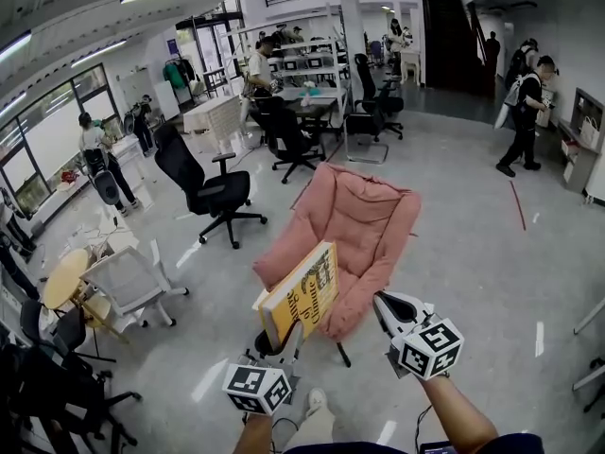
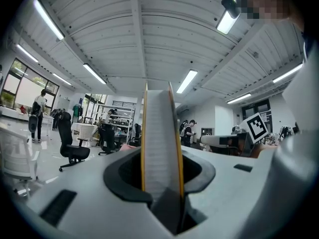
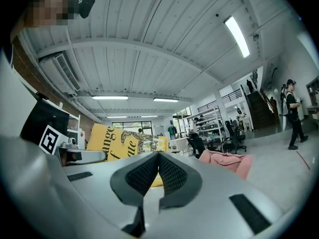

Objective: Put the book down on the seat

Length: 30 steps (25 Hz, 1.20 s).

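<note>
My left gripper (image 1: 286, 340) sits nearest, low in the head view: jaws part open, clamped on the lower edge of the yellow book (image 1: 302, 289), page block between them. Book stands upright, slightly tilted, in the air in front of the pink chair (image 1: 369, 220), not on its seat yet. My right gripper (image 1: 383, 304) is just right of the book, jaws closed together, nothing held.
</note>
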{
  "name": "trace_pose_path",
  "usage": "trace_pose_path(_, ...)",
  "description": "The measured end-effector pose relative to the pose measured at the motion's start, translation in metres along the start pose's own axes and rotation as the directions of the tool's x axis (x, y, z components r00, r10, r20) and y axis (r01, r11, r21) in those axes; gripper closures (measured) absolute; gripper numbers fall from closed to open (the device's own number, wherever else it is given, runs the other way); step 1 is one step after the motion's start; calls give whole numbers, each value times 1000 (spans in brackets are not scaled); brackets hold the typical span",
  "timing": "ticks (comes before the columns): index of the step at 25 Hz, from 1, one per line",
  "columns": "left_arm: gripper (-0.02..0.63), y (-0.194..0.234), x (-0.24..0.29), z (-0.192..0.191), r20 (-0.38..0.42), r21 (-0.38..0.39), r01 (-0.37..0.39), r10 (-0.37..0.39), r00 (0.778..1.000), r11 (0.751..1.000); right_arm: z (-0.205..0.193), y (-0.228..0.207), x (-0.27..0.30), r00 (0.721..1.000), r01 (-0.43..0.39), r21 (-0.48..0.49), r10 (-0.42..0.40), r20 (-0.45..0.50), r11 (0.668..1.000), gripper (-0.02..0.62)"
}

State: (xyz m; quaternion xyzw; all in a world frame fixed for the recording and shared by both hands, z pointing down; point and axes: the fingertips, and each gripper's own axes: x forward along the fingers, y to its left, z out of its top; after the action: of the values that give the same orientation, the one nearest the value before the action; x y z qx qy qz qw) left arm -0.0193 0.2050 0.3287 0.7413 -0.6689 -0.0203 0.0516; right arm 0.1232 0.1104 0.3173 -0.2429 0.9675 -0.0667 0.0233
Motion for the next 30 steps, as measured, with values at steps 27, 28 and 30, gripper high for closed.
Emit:
trace_pose_path(27, 465, 101, 120, 16, -6, -42, 65, -65, 998, 997, 9, -64, 132, 997, 71, -19, -72, -37, 997, 577)
trace_pose_path(28, 465, 105, 125, 18, -8, -42, 68, -69, 998, 997, 10, -66, 137, 997, 74, -19, -75, -37, 997, 577)
trace_pose_path(30, 465, 113, 132, 20, -11, -42, 75, -76, 997, 996, 12, -69, 147, 996, 79, -18, -80, -36, 997, 577)
